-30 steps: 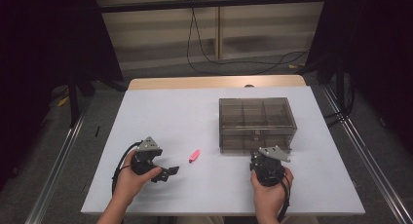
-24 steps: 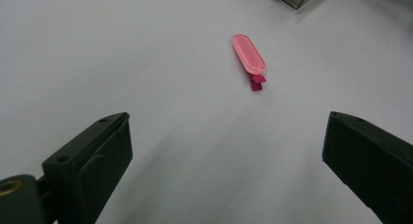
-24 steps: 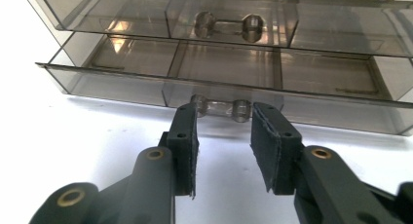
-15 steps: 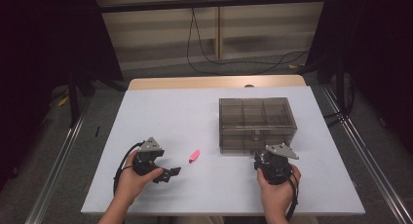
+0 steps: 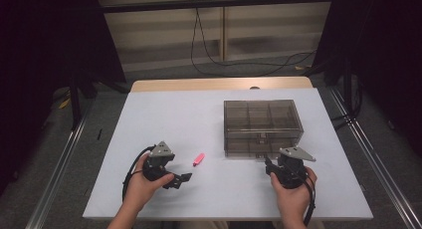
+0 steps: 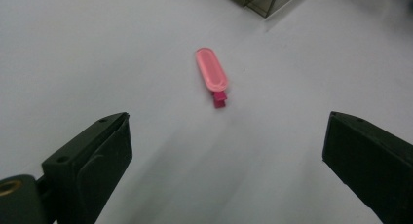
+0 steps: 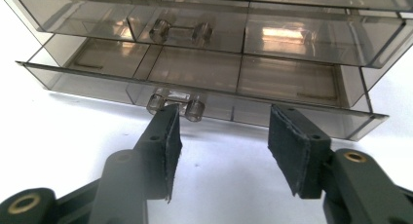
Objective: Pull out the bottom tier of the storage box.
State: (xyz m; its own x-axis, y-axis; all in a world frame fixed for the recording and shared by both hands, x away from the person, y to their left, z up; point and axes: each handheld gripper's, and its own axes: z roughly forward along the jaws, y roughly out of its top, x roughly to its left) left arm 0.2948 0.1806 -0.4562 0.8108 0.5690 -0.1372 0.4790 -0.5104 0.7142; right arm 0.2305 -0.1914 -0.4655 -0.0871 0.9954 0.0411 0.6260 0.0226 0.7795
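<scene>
While the right gripper waits, jaws apart, at the bottom drawer of the box, the pink clip lies on the desk straight ahead of the nearer left gripper, jaws wide, its long axis pointing roughly away.

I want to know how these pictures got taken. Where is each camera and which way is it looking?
High view: above the table, looking forward and down; both hands, left gripper, right gripper.
Left gripper view: on the left gripper, facing the pink clip; open jaws.
Right gripper view: on the right gripper, facing the drawer box; open jaws.
Shared: high and left views show the clip.
</scene>
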